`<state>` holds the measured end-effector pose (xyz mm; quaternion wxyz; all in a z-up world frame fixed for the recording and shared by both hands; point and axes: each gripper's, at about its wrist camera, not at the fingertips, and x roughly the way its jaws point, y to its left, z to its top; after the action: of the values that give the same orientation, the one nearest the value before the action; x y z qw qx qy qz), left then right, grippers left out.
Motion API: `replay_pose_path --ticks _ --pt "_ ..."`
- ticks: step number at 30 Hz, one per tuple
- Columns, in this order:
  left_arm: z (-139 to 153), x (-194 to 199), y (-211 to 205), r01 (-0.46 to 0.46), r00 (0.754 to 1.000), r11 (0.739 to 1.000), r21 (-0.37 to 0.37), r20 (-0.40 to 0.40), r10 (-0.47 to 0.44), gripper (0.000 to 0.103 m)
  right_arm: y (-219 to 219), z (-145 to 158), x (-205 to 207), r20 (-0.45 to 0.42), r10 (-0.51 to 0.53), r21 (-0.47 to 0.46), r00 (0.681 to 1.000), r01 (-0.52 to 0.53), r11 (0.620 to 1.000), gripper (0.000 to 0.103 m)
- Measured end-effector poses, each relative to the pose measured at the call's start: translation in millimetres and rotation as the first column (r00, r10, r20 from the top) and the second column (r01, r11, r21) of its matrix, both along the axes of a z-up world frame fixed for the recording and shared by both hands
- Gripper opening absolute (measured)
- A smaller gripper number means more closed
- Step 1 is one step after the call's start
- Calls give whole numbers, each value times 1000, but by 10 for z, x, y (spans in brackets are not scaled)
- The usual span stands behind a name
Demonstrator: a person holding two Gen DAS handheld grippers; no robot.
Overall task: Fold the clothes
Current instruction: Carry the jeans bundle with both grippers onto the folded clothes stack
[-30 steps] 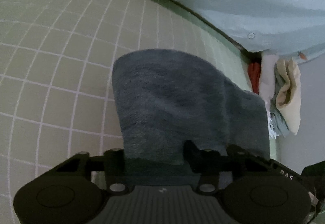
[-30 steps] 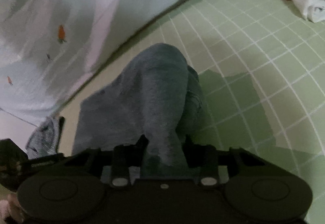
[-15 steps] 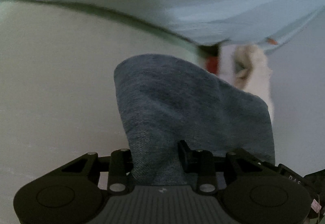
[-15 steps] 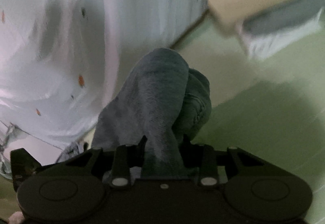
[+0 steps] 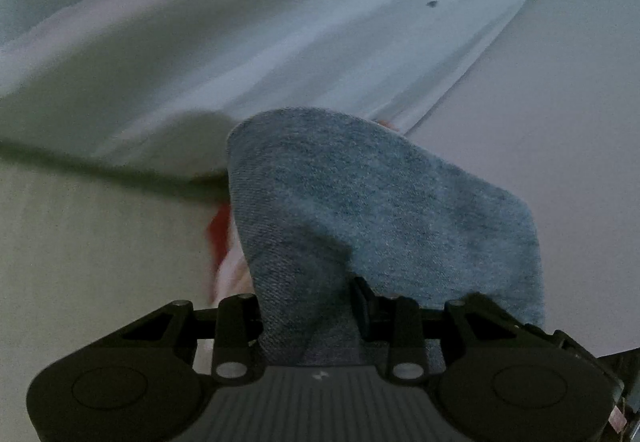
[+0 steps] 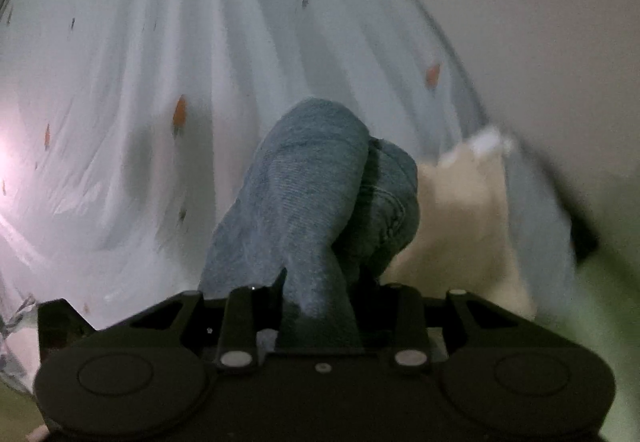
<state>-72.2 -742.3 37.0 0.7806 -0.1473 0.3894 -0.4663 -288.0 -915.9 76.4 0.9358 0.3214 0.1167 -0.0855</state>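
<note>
Left wrist view: left gripper [image 5: 308,318] was clamped on the jeans [image 5: 372,209], 2 black fingers [image 5: 362,306] pinching a bunched fold of blue denim w/ no gap showing. Denim rose from the jaws as a broad rounded flap, filling the centre of frame and leaning right. Just left of it, a red & white cloth [image 5: 220,238] peeked out, blurred. Behind, a pale sheet [image 5: 280,41] w/ long creases ran across the top; below it at left, a pale green mat [image 5: 80,262], blurred.

Right wrist view: right gripper [image 6: 320,290] was likewise closed on the jeans [image 6: 308,193], denim squeezed tight between its fingers [image 6: 280,282]. From there the fabric stood up as a thick roll, w/ a 2nd fold and stitched seam tucked against its right side. Cream cloth [image 6: 460,209] lay just right of the denim, touching it in frame. Sheet [image 6: 160,81] w/ small orange marks hung behind at left & centre. Green mat [image 6: 616,302] showed at the right edge.
</note>
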Motion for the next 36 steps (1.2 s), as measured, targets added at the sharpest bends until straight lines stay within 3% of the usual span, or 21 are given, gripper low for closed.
replay_pose_path --ticks 4,6,8,11,12,15,18,21,23,25,36 --pt "201 250 -519 31 998 999 -40 63 -28 38 -437 205 247 54 -60 -84 997 64 994 34" --pt "140 405 -792 29 996 999 -17 89 -28 49 -643 160 392 47 -111 -125 993 116 985 40" --pt "-68 540 -1090 -28 993 996 79 119 19 50 -857 -36 631 -22 -186 -152 982 180 972 49" --pt "-412 634 -1484 -78 979 964 255 201 26 50 -1069 -406 979 -194 -317 -191 928 281 941 46" --pt "-492 660 -1538 -73 976 964 257 217 17 52 -1116 -518 1073 -246 -360 -212 900 313 926 42" --pt "-534 764 -1547 -80 982 977 196 185 43 63 -1065 -572 1074 -207 -460 -293 864 394 871 42" --pt "-499 858 -1630 -120 971 973 198 229 73 66 -895 -489 1091 -129 -463 -406 877 379 832 42" --pt "-594 893 -1744 -146 948 961 233 312 68 74 -909 -675 1296 -181 -395 -422 901 292 859 41" --pt "-688 958 -1761 -141 943 960 240 327 57 75 -980 -905 1476 -249 -351 -388 903 239 890 41" --pt "-778 999 -1767 -125 947 960 249 319 40 75 -1026 -1040 1574 -280 -350 -381 894 231 895 40" --pt "-505 845 -1557 -114 931 941 317 364 -10 74 -946 -752 1533 -357 -363 -315 861 255 914 41"
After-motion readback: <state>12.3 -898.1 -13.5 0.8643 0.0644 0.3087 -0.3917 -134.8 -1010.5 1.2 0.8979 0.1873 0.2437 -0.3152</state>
